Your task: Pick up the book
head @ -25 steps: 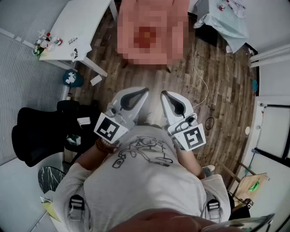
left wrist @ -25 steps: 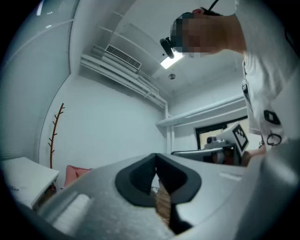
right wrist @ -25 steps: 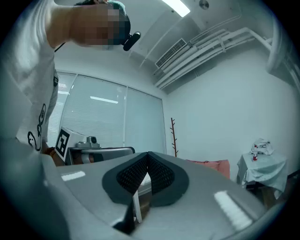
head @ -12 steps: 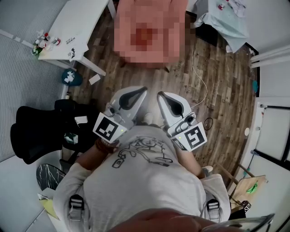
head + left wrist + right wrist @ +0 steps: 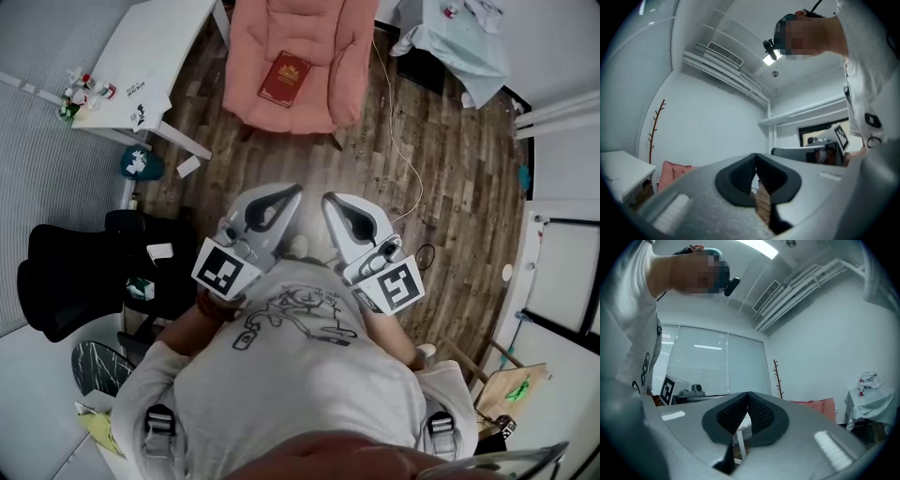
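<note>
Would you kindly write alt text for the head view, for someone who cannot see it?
A red book lies on a pink armchair ahead of a person seen from above, who holds the left tool and right tool, both shut, side by side.

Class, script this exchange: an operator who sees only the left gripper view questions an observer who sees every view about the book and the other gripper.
Operator: I see the edge of a pink armchair but no book. Where is it?
Observer: In the head view, a red book lies flat on that armchair's seat.
Operator: Is the right gripper holding anything?
Observer: No. The right gripper is shut, with nothing between its jaws.
</note>
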{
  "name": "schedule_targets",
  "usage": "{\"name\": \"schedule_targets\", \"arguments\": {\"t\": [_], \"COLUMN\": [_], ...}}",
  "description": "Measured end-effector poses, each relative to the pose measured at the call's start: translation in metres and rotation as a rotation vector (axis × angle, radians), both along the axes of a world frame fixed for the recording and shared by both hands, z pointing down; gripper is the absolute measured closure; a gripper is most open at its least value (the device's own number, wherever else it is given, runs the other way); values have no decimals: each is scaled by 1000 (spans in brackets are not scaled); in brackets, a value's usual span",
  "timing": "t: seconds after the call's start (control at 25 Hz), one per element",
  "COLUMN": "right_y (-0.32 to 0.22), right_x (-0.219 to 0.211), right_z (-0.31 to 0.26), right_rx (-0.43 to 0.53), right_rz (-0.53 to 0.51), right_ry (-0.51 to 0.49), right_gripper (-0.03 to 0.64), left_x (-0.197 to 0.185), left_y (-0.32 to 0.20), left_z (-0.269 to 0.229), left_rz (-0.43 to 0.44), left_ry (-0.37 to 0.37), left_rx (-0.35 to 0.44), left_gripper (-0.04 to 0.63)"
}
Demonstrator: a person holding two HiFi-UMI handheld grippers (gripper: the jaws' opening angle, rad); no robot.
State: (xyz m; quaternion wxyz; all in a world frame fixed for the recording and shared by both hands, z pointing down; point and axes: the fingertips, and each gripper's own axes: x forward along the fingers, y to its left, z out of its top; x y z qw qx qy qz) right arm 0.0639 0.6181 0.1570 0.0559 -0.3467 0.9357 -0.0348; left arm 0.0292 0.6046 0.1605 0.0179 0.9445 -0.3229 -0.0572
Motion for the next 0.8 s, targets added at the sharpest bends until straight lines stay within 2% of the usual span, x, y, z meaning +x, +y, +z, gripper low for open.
{"name": "schedule_targets", "arguments": {"t": [0.4,0.8], "right_y": [-49,-153], "right_x": [-12,-46], "right_z": [14,14], "right_rx": [-11,-14], "right_rz": [-13,-12], "right_ry": [29,57], "right_gripper": [611,611], "left_x": [-17,-50], "left_y": [-52,-154], "left_z": [15,15], "left_rz": [-27,-15], "left_ry": [-3,7], "left_rx": [-18,-25], "left_gripper": [594,592]}}
